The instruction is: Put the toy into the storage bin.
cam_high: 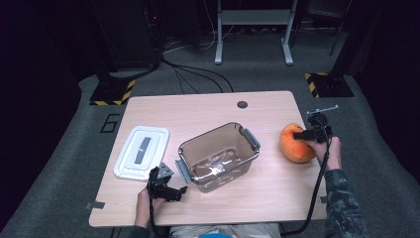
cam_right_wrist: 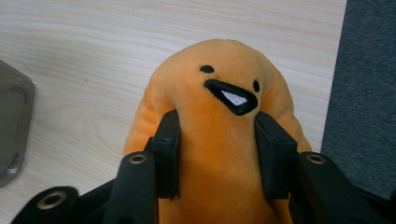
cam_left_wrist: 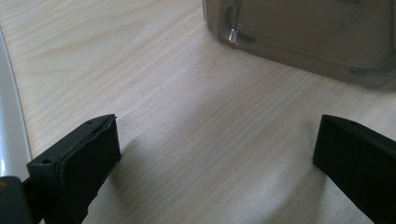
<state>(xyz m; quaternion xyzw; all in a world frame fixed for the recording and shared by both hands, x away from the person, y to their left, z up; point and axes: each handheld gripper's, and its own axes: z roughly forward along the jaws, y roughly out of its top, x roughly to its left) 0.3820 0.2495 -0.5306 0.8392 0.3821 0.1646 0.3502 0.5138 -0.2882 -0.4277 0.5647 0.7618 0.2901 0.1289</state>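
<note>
Right gripper [cam_right_wrist: 218,154] squeezes the orange plush toy [cam_right_wrist: 224,140] on the table [cam_right_wrist: 93,56]

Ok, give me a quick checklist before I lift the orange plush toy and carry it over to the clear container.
1. Right gripper shut on the orange plush toy, pads pressing into its sides: ok.
2. Toy lying on the table, near its right edge: ok.
3. Clear container open and empty: ok.
4. Lid lies flat, left of the container: ok.
5. Left gripper open, holding nothing, near the container: ok.
6. Grip firm enough to lift: cannot tell.
</note>
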